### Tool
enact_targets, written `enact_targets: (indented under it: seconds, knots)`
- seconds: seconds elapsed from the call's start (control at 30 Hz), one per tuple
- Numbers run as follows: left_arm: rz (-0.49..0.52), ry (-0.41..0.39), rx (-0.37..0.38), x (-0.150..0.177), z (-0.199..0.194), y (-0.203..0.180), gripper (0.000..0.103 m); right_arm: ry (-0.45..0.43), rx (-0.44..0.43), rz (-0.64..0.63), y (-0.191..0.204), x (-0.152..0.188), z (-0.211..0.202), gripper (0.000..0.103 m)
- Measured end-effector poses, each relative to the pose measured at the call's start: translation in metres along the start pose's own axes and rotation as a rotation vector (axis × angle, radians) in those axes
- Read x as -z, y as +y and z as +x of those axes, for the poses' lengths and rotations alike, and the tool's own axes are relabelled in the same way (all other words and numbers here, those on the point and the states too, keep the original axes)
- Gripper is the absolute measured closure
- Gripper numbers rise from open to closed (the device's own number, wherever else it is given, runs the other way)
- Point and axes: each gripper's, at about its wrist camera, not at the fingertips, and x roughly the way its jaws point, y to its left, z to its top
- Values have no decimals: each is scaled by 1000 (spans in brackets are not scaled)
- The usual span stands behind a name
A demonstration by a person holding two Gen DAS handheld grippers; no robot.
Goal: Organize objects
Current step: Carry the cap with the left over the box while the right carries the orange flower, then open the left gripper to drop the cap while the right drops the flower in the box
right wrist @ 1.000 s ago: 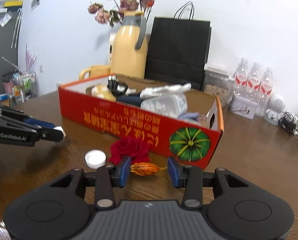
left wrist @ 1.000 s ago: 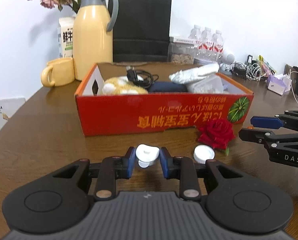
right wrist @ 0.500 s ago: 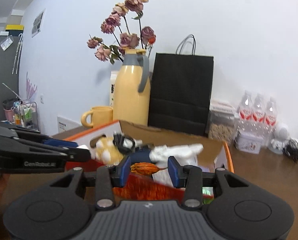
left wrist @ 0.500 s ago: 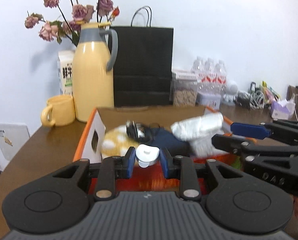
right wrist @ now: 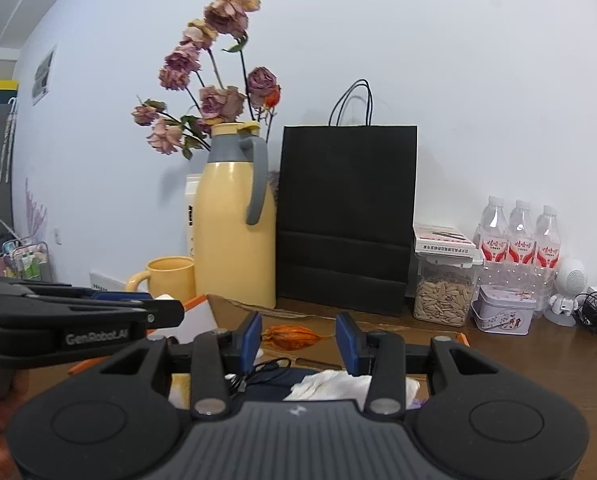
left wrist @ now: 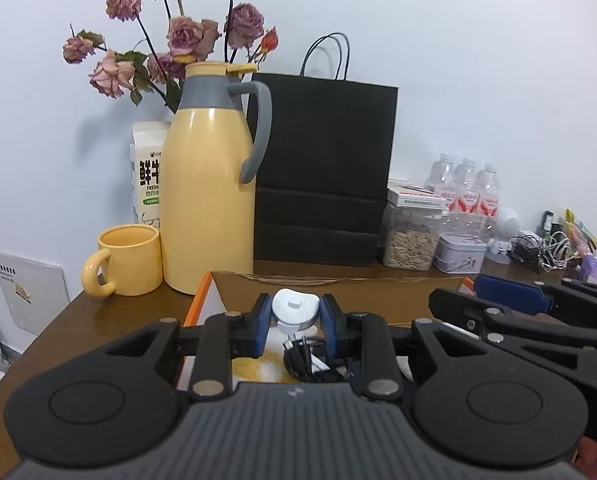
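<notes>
Two small things are being carried over the cardboard box [left wrist: 338, 280], the landmark here. A white cap [left wrist: 295, 307] is being gripped between the closed pads of the left gripper [left wrist: 295, 312], above the box's near-left part, over a black cable [left wrist: 298, 360] lying inside. A dried orange flower [right wrist: 294, 337] is being held lengthwise by the right gripper [right wrist: 298, 338], its jaws partly closed on it, above the box's middle. White tissue [right wrist: 330, 384] and a dark item are already being kept in the box, so part of the sorting seems done. Neither carried thing is yet being released; both drops remain. Whether anything is being left on the table in front of the box cannot be told.
</notes>
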Motion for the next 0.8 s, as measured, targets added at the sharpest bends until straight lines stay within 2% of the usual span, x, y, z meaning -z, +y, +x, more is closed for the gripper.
enact_targets:
  seconds: [0.2,0.43,0.5,0.6,0.63,0.67,0.73,0.77,0.8]
  knots:
    - [1,32,-15,5,26,2,76,45,15,10,-5,11,21,64]
    - [5,22,-22,8,23,4,76,63,45,-13,-2,18,25,64]
    - [6,13,-29,8,21,4,72,64,51,-21,-1,19,23,64]
    - [3,2,-33,9,19,5,55,65,66,-26,-1,20,21,63]
    - [0,-2,-36,9,18,6,45,66,74,-24,-1,21,20,61]
    - [-3,-8,-39,9,17,7,31,68,79,-23,-2,22,20,59]
    - [-7,-30,-46,9,13,9,13,64,92,-12,-4,22,17,40]
    - [-9,-40,-50,9,11,9,4,59,102,-6,-5,22,16,36]
    - [-11,-47,-52,8,9,10,0,51,113,1,-6,22,14,26]
